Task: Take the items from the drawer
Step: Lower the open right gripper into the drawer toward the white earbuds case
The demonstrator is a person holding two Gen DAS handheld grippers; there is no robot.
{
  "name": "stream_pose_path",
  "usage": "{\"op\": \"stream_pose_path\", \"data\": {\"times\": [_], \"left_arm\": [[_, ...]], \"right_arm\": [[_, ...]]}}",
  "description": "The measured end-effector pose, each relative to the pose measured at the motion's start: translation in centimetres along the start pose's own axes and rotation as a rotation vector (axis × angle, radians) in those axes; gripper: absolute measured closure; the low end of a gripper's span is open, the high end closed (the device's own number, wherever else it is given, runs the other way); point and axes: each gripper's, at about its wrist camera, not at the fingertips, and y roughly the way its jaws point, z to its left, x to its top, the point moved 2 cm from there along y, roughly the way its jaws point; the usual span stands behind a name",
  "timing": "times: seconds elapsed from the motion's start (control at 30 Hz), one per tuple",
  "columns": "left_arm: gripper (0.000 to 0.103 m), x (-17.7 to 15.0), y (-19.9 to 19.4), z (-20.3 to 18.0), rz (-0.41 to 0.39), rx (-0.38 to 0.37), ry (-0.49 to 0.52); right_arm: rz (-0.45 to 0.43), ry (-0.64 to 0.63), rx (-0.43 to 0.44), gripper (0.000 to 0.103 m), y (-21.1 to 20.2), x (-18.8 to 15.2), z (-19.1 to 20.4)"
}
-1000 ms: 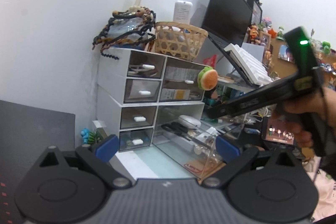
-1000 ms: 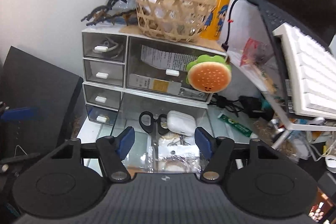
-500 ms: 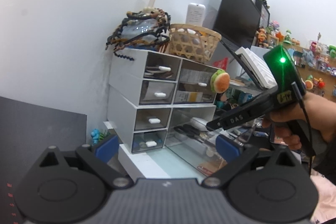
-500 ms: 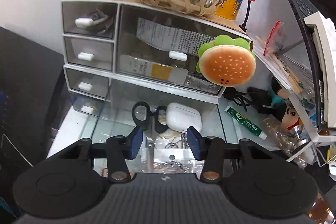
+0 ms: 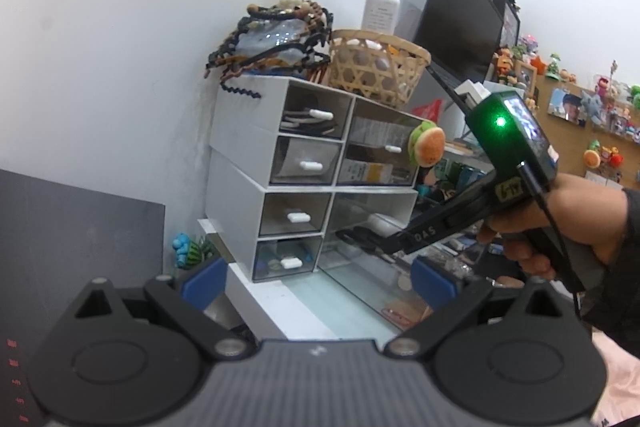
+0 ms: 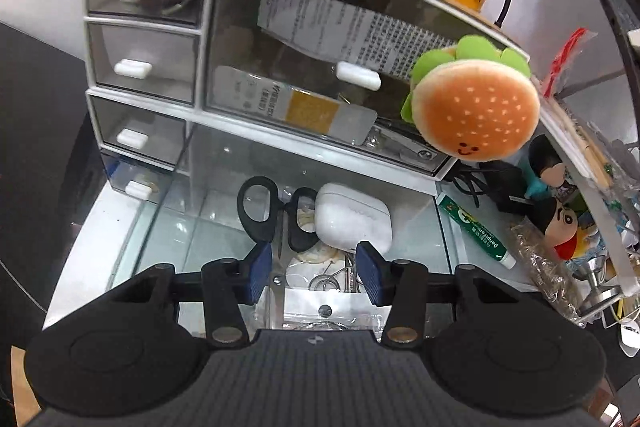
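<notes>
A white drawer unit (image 5: 248, 183) stands against the wall. Its clear lower-right drawer (image 6: 168, 227) is pulled out and holds black scissors (image 6: 260, 211), a white earbud case (image 6: 352, 219) and small clutter. My right gripper (image 6: 314, 267) is open, low over the drawer, its blue pads (image 6: 258, 267) just in front of the scissor handles and the case. It also shows in the left wrist view (image 5: 440, 227), reaching into the drawer (image 5: 360, 275). My left gripper (image 5: 316, 283) is open and empty, held back in front of the unit.
A burger plush (image 6: 476, 119) hangs on the upper right drawer. A woven basket (image 5: 376, 67) and beads (image 5: 272, 43) sit on the unit. A laptop (image 5: 460, 23) and keyboard are at right, with a toothpaste tube (image 6: 476, 231) and figurines (image 6: 560, 223) beside the drawer.
My right gripper has moved forward and down into the open drawer and its jaws have narrowed. My left gripper has pulled back and up a little.
</notes>
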Motion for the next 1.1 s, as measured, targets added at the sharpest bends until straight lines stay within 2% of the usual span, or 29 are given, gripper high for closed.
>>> {"op": "stream_pose_path", "data": {"times": [0.57, 1.1], "left_arm": [[0.003, -0.3, 0.9, 0.4, 0.019, 0.004, -0.011], [0.003, -0.4, 1.0, 0.4, 0.029, -0.012, -0.019]], "right_arm": [[0.043, -0.049, -0.011, 0.057, 1.6, 1.5, -0.8], [0.049, -0.077, -0.059, 0.059, 1.2, 1.9, -1.9]]}}
